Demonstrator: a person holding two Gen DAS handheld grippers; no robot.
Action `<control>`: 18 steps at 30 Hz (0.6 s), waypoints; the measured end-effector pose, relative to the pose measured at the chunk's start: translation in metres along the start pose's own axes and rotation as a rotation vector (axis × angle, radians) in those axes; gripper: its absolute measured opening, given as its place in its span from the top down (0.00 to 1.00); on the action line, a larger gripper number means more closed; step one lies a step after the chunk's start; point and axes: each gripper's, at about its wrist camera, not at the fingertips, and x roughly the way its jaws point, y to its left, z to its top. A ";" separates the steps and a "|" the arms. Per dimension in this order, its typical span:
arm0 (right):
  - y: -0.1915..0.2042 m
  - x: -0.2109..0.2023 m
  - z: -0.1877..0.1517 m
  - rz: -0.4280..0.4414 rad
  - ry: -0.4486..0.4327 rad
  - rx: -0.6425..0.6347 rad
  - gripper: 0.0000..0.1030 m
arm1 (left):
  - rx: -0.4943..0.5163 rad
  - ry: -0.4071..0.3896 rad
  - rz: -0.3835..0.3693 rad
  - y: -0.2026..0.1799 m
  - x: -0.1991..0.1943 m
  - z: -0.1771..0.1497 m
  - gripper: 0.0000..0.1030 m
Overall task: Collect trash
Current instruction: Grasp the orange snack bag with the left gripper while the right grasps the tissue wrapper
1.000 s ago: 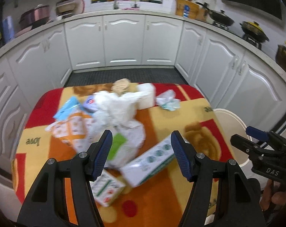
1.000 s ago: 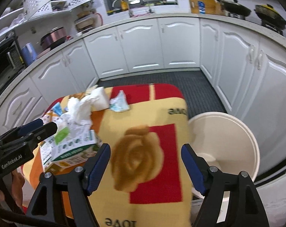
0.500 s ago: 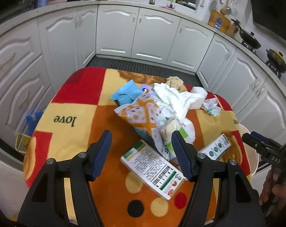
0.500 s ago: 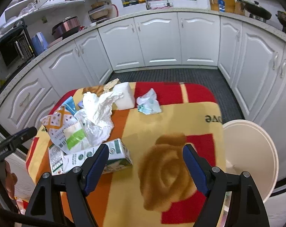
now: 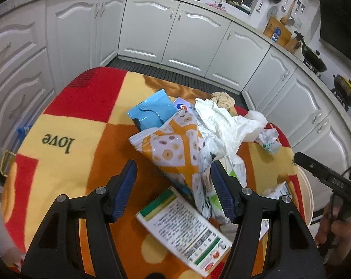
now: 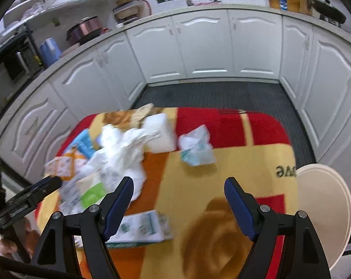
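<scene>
**Litter heaped on a bright blanket, both tongs spread and empty**

White panelled kitchen cabinets (image 5: pixel 194 44) curve behind a fleecy red, orange and yellow blanket (image 6: pixel 222 167) printed with "love". At frame centre of the left view lies the trash: a glossy orange-and-white snack bag (image 5: pixel 173 151), a blue foil wrapper (image 5: pixel 152 111), crumpled white plastic (image 5: pixel 224 125) and a flat white printed carton (image 5: pixel 182 230).

The left gripper (image 5: pixel 173 190) stands spread above bag and carton, touching neither. The right gripper (image 6: pixel 179 202), equally wide, hangs over bare blanket (its view is blurred), a cream round bin (image 6: pixel 324 211) at lower right.

Since a second ago the left view has swung leftward across the pile.
</scene>
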 end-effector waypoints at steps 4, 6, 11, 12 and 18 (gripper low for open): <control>-0.015 0.023 0.011 -0.020 0.016 0.018 0.24 | -0.010 -0.019 -0.009 -0.003 0.007 0.005 0.38; -0.017 0.039 0.018 -0.020 0.030 0.013 0.24 | -0.018 -0.017 -0.018 -0.004 0.011 0.006 0.38; -0.015 0.075 0.030 -0.001 0.062 0.002 0.39 | -0.012 -0.018 -0.019 -0.008 0.020 0.007 0.49; -0.014 0.083 0.031 0.013 0.075 0.009 0.52 | -0.010 -0.013 -0.017 -0.008 0.021 0.006 0.60; -0.014 0.077 0.024 0.049 0.042 0.007 0.71 | -0.008 0.000 -0.049 -0.008 0.019 0.007 0.81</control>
